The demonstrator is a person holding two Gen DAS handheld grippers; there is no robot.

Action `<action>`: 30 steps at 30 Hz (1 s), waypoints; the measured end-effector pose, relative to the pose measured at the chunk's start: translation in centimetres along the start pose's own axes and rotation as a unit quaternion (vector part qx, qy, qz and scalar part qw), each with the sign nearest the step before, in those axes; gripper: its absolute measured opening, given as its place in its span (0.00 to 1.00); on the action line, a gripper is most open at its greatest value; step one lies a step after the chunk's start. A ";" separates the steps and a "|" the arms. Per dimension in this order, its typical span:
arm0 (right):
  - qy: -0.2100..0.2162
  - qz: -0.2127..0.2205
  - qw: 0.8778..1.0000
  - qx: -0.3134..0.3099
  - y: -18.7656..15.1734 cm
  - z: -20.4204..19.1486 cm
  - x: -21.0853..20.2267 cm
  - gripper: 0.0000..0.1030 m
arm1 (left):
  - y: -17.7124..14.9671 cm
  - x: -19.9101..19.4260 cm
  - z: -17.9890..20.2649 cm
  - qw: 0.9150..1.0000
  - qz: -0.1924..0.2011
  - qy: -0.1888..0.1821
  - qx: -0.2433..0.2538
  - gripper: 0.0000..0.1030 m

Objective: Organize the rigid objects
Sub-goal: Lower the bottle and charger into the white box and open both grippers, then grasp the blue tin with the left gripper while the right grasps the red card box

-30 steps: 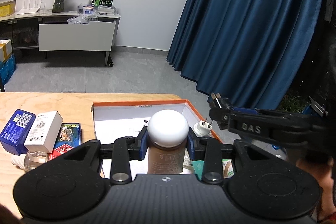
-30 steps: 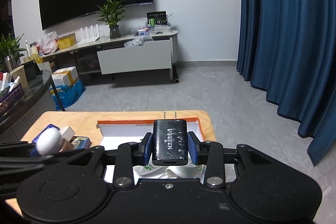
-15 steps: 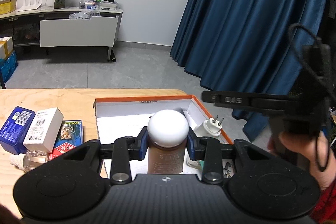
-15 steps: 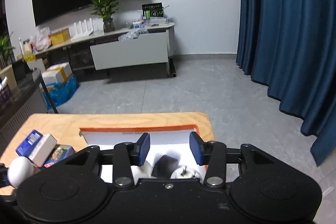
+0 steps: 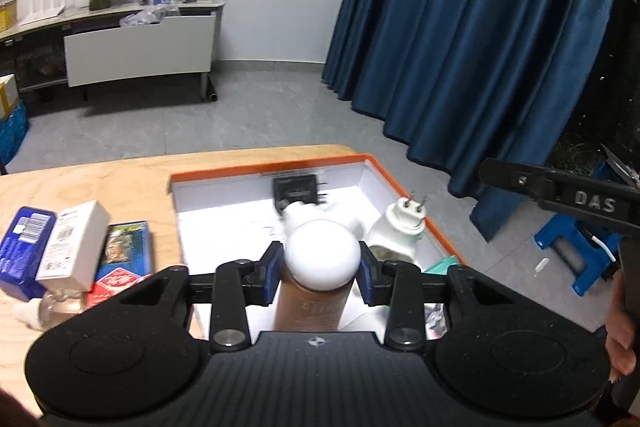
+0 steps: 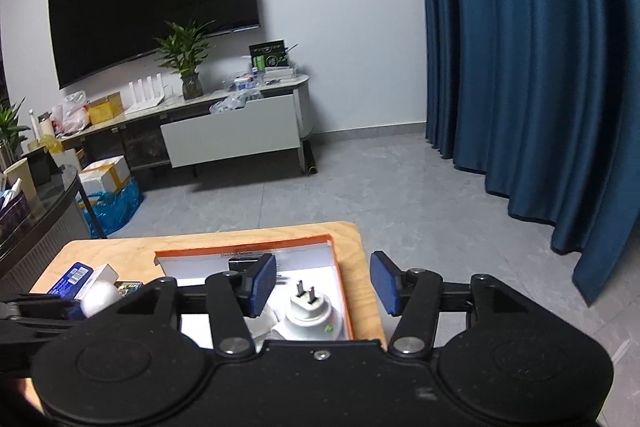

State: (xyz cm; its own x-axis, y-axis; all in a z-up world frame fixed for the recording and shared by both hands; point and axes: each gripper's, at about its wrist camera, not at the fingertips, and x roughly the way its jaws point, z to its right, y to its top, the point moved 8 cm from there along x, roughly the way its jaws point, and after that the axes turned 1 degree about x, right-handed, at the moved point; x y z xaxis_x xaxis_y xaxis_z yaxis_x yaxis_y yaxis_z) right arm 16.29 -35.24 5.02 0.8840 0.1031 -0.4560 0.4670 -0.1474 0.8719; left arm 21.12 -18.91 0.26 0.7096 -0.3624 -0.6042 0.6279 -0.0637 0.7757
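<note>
- Between the blue pads of the left gripper [image 5: 320, 273], a brown bottle [image 5: 310, 307] with a round white cap [image 5: 322, 254] is clamped; it is held upright above the near part of the orange-rimmed box [image 5: 416, 205].
- Only from the left wrist view is the bottle's brown body seen; from the right wrist view just its white cap [image 6: 99, 297] is visible, at the lower left beside the box.
- On the right gripper [image 6: 324, 285], the pads are spread wide with nothing between them, and it is poised over the right side of the orange-rimmed box [image 6: 338, 277].
- Inside the box, a black charger [image 5: 296, 189] is seen lying against the far wall, and a white plug adapter [image 5: 400, 227] stands prongs-up by the right wall, just beside the left gripper's right pad.
- Left of the box, on the wooden table [image 5: 80, 183], a blue box [image 5: 22, 241], a white carton [image 5: 76, 245] and a small clear bottle [image 5: 48, 309] are seen lying close together.
- From the right wrist view, the white plug adapter [image 6: 308, 311] is seen just below and between the open pads.
</note>
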 end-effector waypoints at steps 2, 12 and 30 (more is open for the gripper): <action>0.002 0.006 1.000 0.007 0.1 0.1 -0.7 0.65 | 0.4 0.1 0.5 1.000 0.004 -0.008 0.001 0.47; 0.002 0.036 0.999 -0.015 1.2 -1.6 -3.2 0.70 | 1.4 -2.1 -0.4 0.999 0.038 -0.005 -0.022 0.64; 0.092 -0.009 0.992 -0.089 -2.2 -12.9 -2.5 0.81 | -3.8 -11.2 -12.2 0.983 0.029 0.142 -0.110 0.83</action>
State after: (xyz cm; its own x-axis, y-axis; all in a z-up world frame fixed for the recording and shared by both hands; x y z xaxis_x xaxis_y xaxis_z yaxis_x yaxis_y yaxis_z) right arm 12.79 -22.52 6.56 0.8489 0.2838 -0.4458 0.4568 0.0303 0.8891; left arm 14.71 -3.25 1.86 0.7879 -0.0829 -0.6103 0.6148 0.1630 0.7716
